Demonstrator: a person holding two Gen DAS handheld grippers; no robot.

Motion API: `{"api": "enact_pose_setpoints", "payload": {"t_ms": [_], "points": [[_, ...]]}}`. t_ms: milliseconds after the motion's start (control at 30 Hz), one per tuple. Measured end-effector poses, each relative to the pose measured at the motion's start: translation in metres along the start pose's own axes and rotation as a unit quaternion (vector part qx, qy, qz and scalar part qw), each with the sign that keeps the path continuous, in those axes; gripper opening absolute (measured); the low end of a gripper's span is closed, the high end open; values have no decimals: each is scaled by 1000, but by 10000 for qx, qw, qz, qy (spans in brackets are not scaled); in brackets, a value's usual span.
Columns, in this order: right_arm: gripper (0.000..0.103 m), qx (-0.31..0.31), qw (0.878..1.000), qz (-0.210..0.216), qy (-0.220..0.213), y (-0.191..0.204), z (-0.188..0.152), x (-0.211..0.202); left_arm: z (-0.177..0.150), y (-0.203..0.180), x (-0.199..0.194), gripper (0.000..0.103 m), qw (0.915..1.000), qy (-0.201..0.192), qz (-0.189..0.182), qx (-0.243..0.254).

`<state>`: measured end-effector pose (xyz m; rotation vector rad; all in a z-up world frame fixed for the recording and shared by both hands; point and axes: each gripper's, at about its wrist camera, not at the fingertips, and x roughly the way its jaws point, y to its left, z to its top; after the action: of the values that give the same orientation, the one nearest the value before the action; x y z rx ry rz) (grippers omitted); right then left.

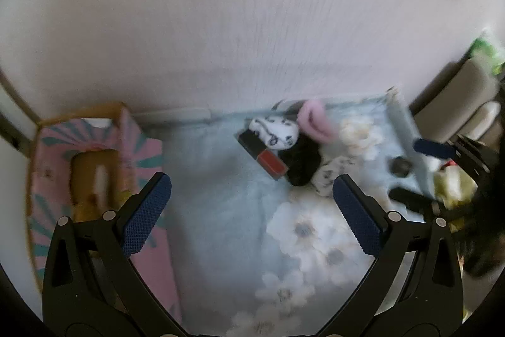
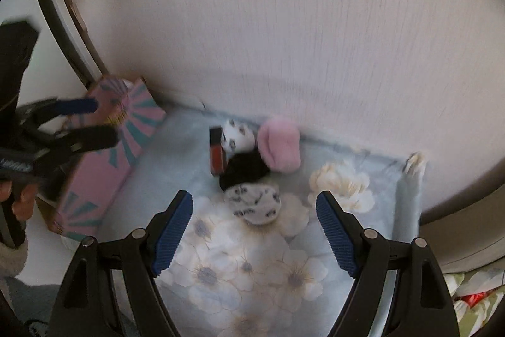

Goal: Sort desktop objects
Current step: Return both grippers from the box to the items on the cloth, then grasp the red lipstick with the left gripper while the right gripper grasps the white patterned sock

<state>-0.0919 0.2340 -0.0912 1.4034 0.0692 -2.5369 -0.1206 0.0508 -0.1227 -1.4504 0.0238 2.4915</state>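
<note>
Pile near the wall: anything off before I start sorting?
Yes. The rolled socks and pink roll are heaped over the red-and-black box, partly burying it. Both tools are open, holding nothing.

Open floral cloth (image 2: 252,267) lies bare between the spread jaws of the right gripper (image 2: 254,231), room to pass there; just ahead a spotted sock (image 2: 254,202) blocks the way, touching the black bundle (image 2: 244,171), the pink roll (image 2: 281,149) and the red-and-black box (image 2: 217,155) behind it; the wall (image 2: 284,37) closes the far side; the pink carton (image 2: 104,160) hems the left edge.
</note>
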Motion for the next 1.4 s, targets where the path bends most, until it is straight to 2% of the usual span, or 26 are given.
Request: {"api": "enact_pose_setpoints", "payload": {"t_ms": [67,167,400,467,800,1000,1067,1133,1200,1267,1333,1400], "points": [[77,20,10000,-3,56,-1,-12,18,2,-5,31,94,9998,184,116,-48],[77,87,9999,7,100,-3,-25,45,3,-5,70,92,9990,368,152,-184],[77,101,9998,5,143,-11,-38,82,5,2,124,89,9955,593,450,-584],[77,108,9999,19,134,-13,-38,86,4,2,132,84,9946,651,521,-610],[77,70,9999,118,1,-19,-33,98,-2,2,138,78,9945,574,431,-764],[73,-128,9998,131,-97,-18,-33,98,-2,7,137,61,9935,523,383,-934],[71,-172,9997,127,-123,-18,-32,96,-2,10,135,49,9929,511,418,-990],[63,-206,9995,185,-144,-18,-31,96,-3,12,133,45,9929,488,430,-994],[60,-210,9993,271,-119,-18,-30,97,-4,11,132,41,9936,482,472,-905],[58,-260,9992,271,-123,-17,-30,97,-4,11,130,30,9938,485,472,-885],[49,-314,9990,280,-161,-17,-30,95,-5,15,128,21,9933,487,389,-977],[43,-323,9989,297,-182,-19,-30,93,-5,18,127,19,9929,483,342,-1030]]}}
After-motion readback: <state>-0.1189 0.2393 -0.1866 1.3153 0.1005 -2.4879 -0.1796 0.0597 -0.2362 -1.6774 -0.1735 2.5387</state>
